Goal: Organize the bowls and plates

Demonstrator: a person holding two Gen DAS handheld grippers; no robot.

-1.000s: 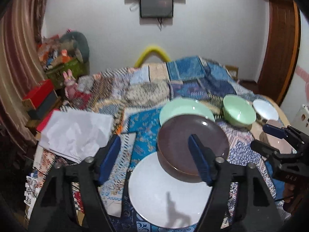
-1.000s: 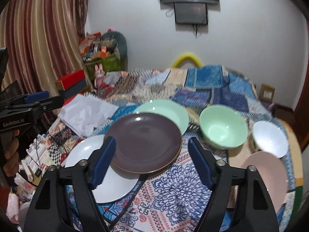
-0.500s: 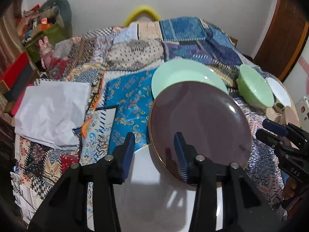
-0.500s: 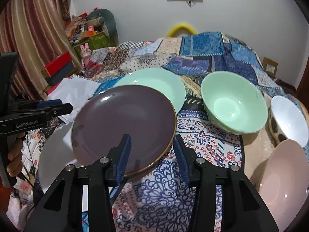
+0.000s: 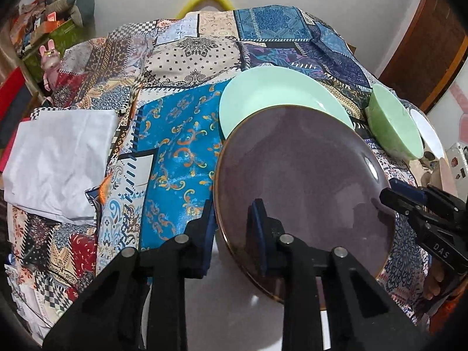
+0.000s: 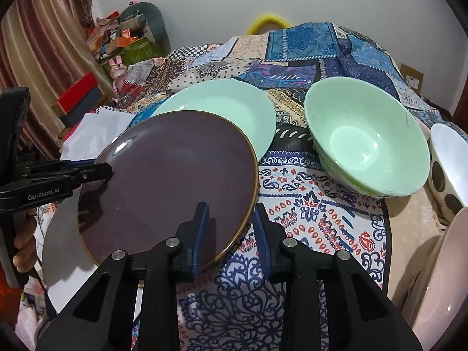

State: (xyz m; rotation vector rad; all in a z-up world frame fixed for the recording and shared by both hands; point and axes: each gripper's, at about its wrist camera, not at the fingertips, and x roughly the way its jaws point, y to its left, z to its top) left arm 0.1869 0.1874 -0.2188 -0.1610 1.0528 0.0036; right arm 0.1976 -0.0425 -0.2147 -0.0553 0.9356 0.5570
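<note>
Gripping: brown plate (image 6: 166, 181) is being pinched at opposite rims by both grippers, above white plate (image 5: 234, 307) on the bed.
L gripper (image 5: 232, 234): fingers closing on near-left rim; rim sits between pads, one pad under, one on top.
R gripper (image 6: 229, 231): fingers nearly pressed together, pinching right rim.
Plate pos: tilted, overlapping green plate (image 6: 228, 108) edge; not yet clear of the stack, by the look of it.
Nearby: green bowl (image 6: 368, 143), white bowl (image 6: 447, 161), pink plate (image 6: 444, 278) to the right.
Tip: both pinches should be set deep past the lip; lift to be kept level and in sync, else slip is likely.
Risk: glazed rim, thin hold; twisting to be avoided.
</note>
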